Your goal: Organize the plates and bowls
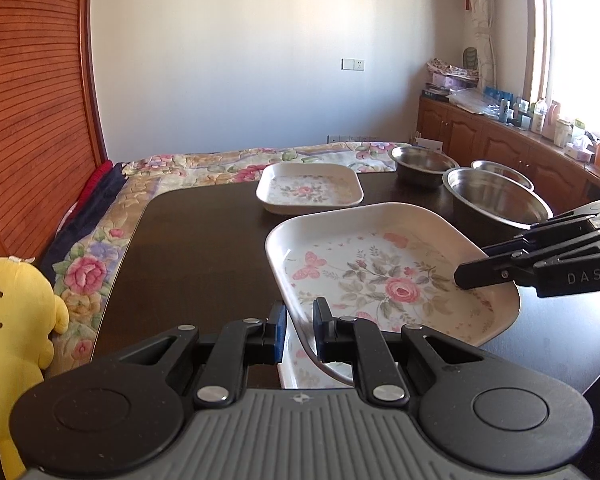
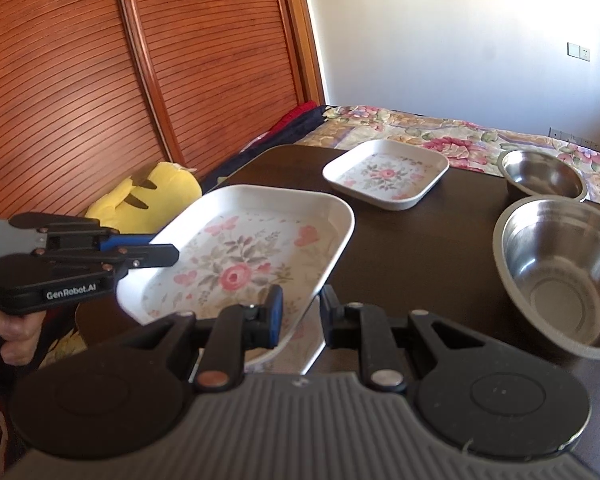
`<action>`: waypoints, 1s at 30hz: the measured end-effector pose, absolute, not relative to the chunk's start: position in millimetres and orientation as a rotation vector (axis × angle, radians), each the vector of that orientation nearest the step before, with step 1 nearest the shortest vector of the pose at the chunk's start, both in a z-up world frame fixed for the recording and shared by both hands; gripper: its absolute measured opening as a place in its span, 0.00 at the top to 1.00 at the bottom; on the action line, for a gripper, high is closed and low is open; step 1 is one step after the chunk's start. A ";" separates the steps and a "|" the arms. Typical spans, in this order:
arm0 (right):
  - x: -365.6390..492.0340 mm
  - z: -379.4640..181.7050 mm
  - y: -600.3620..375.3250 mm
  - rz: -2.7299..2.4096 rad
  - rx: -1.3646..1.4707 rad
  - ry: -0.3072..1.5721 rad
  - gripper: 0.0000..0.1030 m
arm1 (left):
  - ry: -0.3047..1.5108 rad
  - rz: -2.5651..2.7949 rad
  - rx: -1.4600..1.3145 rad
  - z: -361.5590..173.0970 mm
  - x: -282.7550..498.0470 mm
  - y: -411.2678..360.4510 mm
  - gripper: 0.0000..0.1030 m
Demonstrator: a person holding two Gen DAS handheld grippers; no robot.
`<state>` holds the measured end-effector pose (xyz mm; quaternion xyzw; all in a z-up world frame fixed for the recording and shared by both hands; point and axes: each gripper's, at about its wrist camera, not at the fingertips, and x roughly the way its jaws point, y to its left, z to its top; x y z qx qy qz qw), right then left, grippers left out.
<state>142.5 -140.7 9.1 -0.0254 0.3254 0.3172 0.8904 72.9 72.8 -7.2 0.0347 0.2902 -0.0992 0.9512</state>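
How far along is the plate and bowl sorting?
Nothing looks stacked yet. In hand: both tongs, left and right, grip the large floral plate by opposite edges, above the table. Left: small floral plate and three steel bowls sit apart.

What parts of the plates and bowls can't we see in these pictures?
- Big flowered plate: in both views its near edge hides behind the gripper bodies.
- A second plate beneath it: only a sliver shows between the fingers in the left wrist view.
- Third metal bowl: in the left wrist view the nearer bowl covers most of it; the right wrist view's edge cuts it off.
- Small plate: its underside is hidden.
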 end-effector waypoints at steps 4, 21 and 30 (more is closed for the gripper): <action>133.0 3.1 -137.6 0.670 -0.075 0.682 0.79 | 0.602 -0.198 0.069 -13.7 67.4 73.4 0.85; 116.7 -13.2 -137.5 0.672 -0.096 0.719 0.79 | 0.645 -0.197 0.075 -38.1 58.9 71.1 0.85; 112.6 -17.7 -133.8 0.656 -0.099 0.717 0.79 | 0.648 -0.184 0.103 -42.5 60.6 70.2 0.85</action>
